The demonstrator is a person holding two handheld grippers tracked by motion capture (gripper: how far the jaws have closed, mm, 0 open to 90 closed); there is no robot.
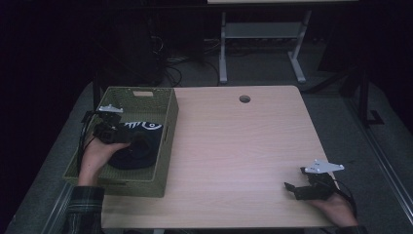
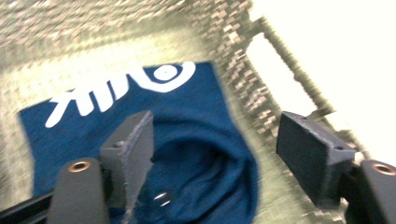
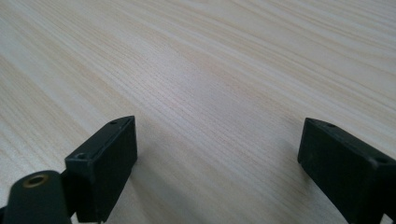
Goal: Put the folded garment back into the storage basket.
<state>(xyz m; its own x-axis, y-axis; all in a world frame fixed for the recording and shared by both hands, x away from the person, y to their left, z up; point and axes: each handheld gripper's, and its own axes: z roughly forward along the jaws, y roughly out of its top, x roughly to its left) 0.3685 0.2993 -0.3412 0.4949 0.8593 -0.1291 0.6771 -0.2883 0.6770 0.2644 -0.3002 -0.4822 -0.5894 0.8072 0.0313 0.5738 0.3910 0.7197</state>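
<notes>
Hands come in at the near edge of the wooden table [image 1: 234, 146]: the right gripper [image 1: 292, 187] sits low over bare wood at the near right corner, its jaws spread wide with nothing between them. Farther in on the left, the left gripper [image 1: 127, 140] hangs inside the green woven basket [image 1: 165, 146], jaws also spread apart, above a dark blue cloth [image 2: 201, 154] (white fish-bone print) lying on the basket floor.

Basket [image 1: 168, 141] walls hem the cloth [image 1: 139, 146]; tabletop [image 1: 234, 146] open.
</notes>
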